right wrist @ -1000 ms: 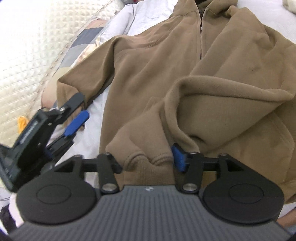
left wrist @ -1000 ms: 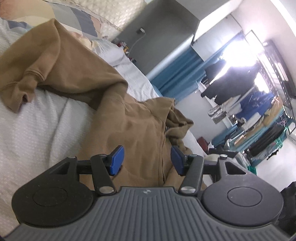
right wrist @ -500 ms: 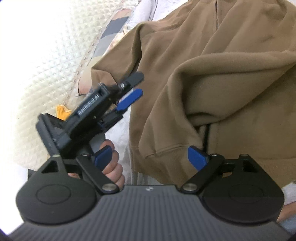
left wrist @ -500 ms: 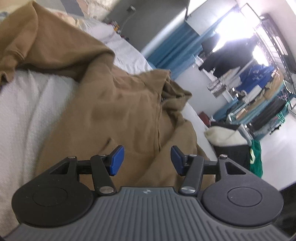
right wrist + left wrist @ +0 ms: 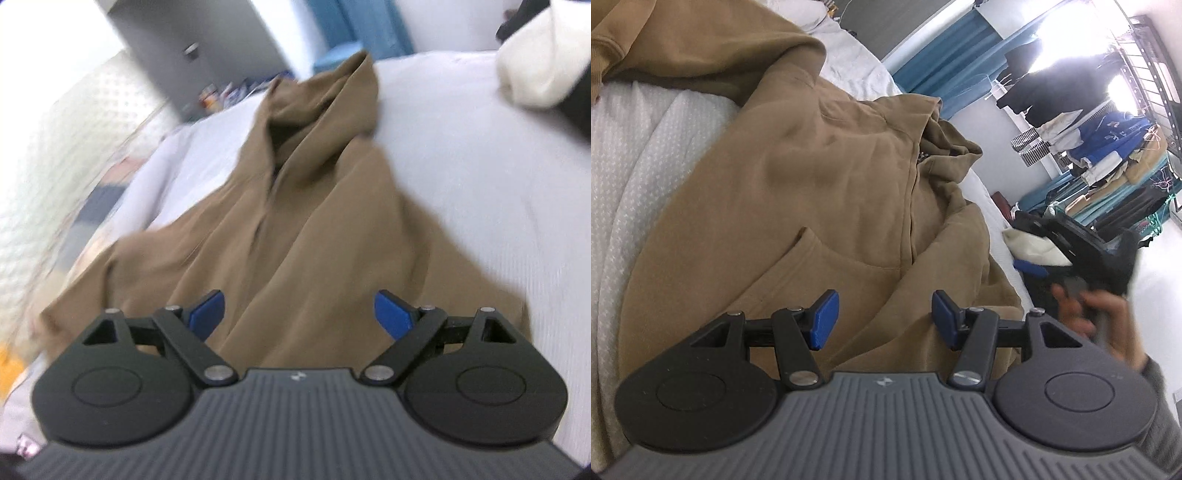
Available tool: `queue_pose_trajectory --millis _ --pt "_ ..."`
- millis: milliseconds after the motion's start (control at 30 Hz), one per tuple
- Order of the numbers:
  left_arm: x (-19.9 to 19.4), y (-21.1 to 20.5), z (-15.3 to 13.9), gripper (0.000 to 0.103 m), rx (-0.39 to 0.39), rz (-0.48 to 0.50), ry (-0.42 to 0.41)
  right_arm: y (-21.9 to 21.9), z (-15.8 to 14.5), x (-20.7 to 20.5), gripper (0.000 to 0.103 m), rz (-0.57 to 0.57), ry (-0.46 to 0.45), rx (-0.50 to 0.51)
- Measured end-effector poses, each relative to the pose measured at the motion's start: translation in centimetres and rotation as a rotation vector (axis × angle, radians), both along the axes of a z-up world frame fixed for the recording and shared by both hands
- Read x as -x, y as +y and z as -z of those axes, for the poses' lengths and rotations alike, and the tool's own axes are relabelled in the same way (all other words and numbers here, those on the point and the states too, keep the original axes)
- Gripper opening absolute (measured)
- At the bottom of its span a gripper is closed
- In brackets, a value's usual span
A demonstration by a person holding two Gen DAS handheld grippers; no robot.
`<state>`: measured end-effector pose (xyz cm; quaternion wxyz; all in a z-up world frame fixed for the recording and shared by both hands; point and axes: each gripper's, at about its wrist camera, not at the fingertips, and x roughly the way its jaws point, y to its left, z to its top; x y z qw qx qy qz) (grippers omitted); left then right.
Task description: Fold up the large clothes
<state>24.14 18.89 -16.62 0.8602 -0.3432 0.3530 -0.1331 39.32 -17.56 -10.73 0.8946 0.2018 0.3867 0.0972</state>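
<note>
Left wrist view: the left claw [image 5: 882,319] hovers released, blue pads apart and empty, over the lower front of a brown zip hoodie [image 5: 812,192] lying on a white bed [image 5: 639,155]. A second ago this camera looked across the sleeve and shoulder; now it looks over the hem and pocket, near the zip. One sleeve [image 5: 683,48] lies stretched toward the top left. At the right edge, the right claw [image 5: 1030,267] appears blurred in a hand [image 5: 1097,317], off the bed's side. A clothes rack [image 5: 1108,147] stands in the background.

Right wrist view: blurred by motion. The right claw [image 5: 299,314] is released and empty; a second ago it gripped a sleeve cuff, now let go. The hoodie [image 5: 314,229] lies lengthwise, hood [image 5: 325,96] farthest away. That sleeve fold looks finished; the other sleeve is probably next.

No containers can be made out in either view.
</note>
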Motion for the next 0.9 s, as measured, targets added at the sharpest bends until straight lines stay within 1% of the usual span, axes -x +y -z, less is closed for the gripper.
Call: queue_pose_trajectory --millis 67,133,200,267,300,333,367,400,433,467,500,567,600,667,700,733,767,833,900 --pt "-0.3 -0.1 0.2 0.061 0.000 0.005 0.008 -0.6 1.0 -2.3 0.090 0.017 -0.018 0.039" --pt "-0.7 -0.1 0.7 0.061 0.004 0.013 0.012 -0.7 2.1 -4.5 0.090 0.039 -0.020 0.053" --pt "-1.1 -0.1 1.2 0.061 0.017 0.019 0.019 -1.1 3.5 -6.5 0.090 0.061 -0.020 0.054" --pt "-1.6 0.0 1.6 0.061 0.038 0.021 0.018 -1.0 4.9 -8.0 0.089 0.059 -0.018 0.079" --pt "-1.8 0.0 1.8 0.061 0.046 0.021 0.017 -0.9 5.7 -8.5 0.085 0.035 -0.013 0.100" --pt "-2.1 0.0 1.9 0.061 0.052 0.022 0.015 -0.5 6.4 -9.0 0.079 0.010 -0.008 0.123" --pt "-2.3 0.0 2.0 0.061 0.055 0.024 0.010 -0.2 7.0 -9.2 0.071 -0.011 -0.002 0.154" --pt "-2.5 -0.2 2.0 0.061 0.053 0.029 0.002 0.1 7.4 -9.4 0.058 -0.024 -0.006 0.191" --pt "-2.6 -0.3 1.9 0.061 0.049 0.035 -0.009 0.2 7.4 -9.4 0.047 -0.028 -0.015 0.220" --pt "-2.7 -0.5 1.7 0.061 0.049 0.043 -0.022 0.2 7.0 -9.5 0.027 -0.019 -0.019 0.240" --pt "-2.7 -0.6 1.6 0.061 0.053 0.053 -0.035 -0.3 6.6 -9.5 0.018 -0.005 -0.023 0.229" --pt "-2.6 -1.0 1.3 0.061 0.055 0.078 -0.064 -1.4 5.8 -9.9 0.010 0.011 -0.038 0.178" --pt "-2.6 -1.2 1.1 0.061 0.052 0.093 -0.078 -1.8 5.3 -10.1 0.009 0.025 -0.052 0.181" --pt "-2.4 -1.7 0.9 0.061 0.046 0.121 -0.101 -2.8 4.1 -10.7 0.008 0.056 -0.110 0.226" --pt "-2.2 -1.9 0.8 0.061 0.045 0.133 -0.111 -3.5 3.4 -11.0 0.008 0.083 -0.138 0.248" --pt "-2.2 -2.1 0.8 0.061 0.042 0.145 -0.120 -4.6 2.7 -11.5 0.008 0.123 -0.154 0.248" --pt "-2.2 -2.3 0.7 0.061 0.037 0.155 -0.127 -6.0 2.2 -11.9 0.008 0.162 -0.159 0.227" --pt "-2.2 -2.5 0.7 0.062 0.029 0.163 -0.134 -8.7 2.2 -13.3 0.008 0.233 -0.153 0.199" --pt "-2.3 -2.4 0.7 0.061 0.030 0.154 -0.134 -11.0 3.3 -14.6 0.008 0.273 -0.107 0.151"
